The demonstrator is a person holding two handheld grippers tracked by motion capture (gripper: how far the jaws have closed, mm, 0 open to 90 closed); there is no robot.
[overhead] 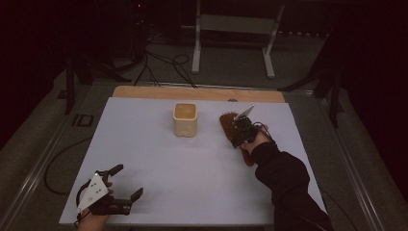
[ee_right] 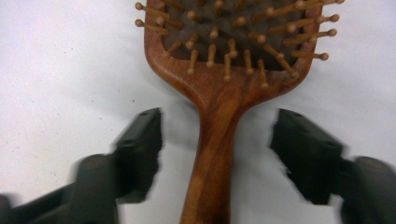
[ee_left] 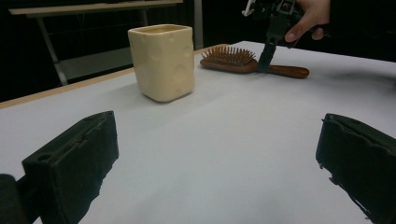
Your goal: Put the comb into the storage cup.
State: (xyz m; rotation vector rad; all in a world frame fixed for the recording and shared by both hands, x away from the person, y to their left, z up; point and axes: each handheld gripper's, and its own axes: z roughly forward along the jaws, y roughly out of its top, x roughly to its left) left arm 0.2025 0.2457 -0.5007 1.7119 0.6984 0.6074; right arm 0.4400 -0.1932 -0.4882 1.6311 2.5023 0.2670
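Observation:
A wooden hairbrush (overhead: 228, 123) lies bristles-up on the white tabletop (overhead: 192, 168), right of centre, with its handle pointing toward the person. My right gripper (overhead: 237, 140) points down over the brush neck. In the right gripper view its two jaws straddle the handle (ee_right: 211, 154), with a gap of bare table on each side, so my right gripper (ee_right: 217, 130) is open. A cream square cup (overhead: 185, 120) with dimpled walls stands upright left of the brush. My left gripper (overhead: 129, 181) rests open at the near left corner and holds nothing. The left gripper view looks across at the cup (ee_left: 163, 60) and the brush (ee_left: 229, 58).
A strip of wooden board (overhead: 197, 92) shows beyond the white sheet's far edge. Behind the table, a white metal frame (overhead: 231, 29) and black cables (overhead: 163, 65) sit on the grey floor. Wide bare tabletop lies between the two grippers.

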